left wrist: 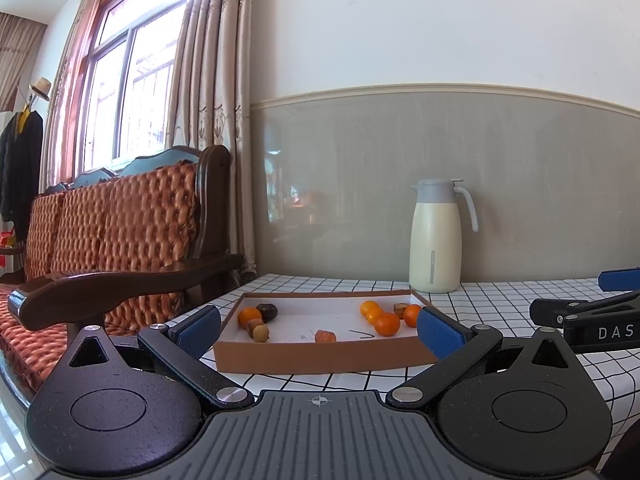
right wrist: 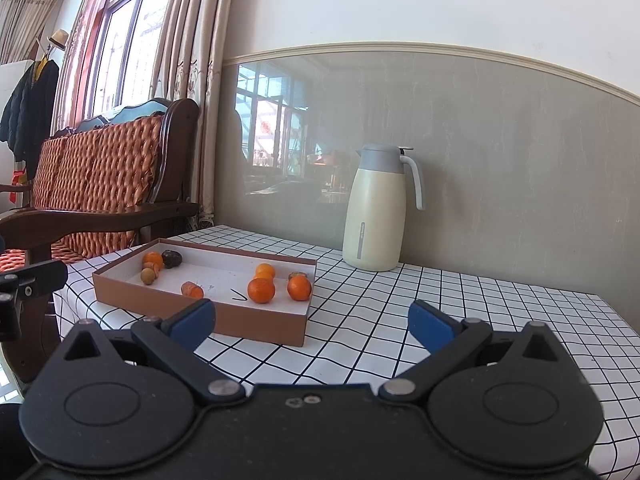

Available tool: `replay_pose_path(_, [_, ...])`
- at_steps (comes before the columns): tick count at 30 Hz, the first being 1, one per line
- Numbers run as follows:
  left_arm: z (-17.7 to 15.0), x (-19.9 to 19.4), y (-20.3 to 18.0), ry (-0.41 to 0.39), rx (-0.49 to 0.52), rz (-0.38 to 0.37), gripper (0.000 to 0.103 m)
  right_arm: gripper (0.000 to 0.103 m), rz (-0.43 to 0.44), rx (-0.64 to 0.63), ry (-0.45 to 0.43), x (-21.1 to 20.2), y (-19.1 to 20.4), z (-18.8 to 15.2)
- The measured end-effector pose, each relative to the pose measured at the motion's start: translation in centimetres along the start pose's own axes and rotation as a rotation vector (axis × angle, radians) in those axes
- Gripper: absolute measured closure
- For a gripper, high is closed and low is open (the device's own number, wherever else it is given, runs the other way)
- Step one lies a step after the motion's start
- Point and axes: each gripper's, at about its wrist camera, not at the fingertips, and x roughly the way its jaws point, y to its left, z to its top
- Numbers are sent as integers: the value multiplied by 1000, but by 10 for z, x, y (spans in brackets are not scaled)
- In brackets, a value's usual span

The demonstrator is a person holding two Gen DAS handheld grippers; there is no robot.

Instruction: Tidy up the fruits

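Note:
A shallow brown box [left wrist: 320, 354] [right wrist: 208, 314] with a white floor sits on the checked table. At its right lie several oranges [left wrist: 387, 324] [right wrist: 261, 290] and a small brown fruit [left wrist: 400, 310]. At its left are an orange [left wrist: 249, 317] [right wrist: 152, 259], a dark round fruit [left wrist: 267, 312] [right wrist: 171, 258] and a pale round fruit [left wrist: 260, 333] [right wrist: 147, 276]. A reddish-orange piece [left wrist: 325, 336] [right wrist: 192, 290] lies mid-front. My left gripper [left wrist: 320, 330] hangs open before the box's near wall, holding nothing. My right gripper [right wrist: 312, 326] is open and holds nothing, off the box's right corner.
A cream jug with a grey lid and handle [left wrist: 436, 236] [right wrist: 376, 208] stands against the wall behind the box. A wooden sofa with orange cushions [left wrist: 112, 232] [right wrist: 92, 180] flanks the table's left edge. The right gripper's body [left wrist: 588, 316] shows at the right.

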Motion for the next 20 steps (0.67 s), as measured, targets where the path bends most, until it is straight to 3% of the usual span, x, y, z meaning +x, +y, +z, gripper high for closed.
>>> replay_pose_path(20, [-1, -2, 2, -26, -17, 15, 0, 6, 0, -1, 0, 0, 0, 0])
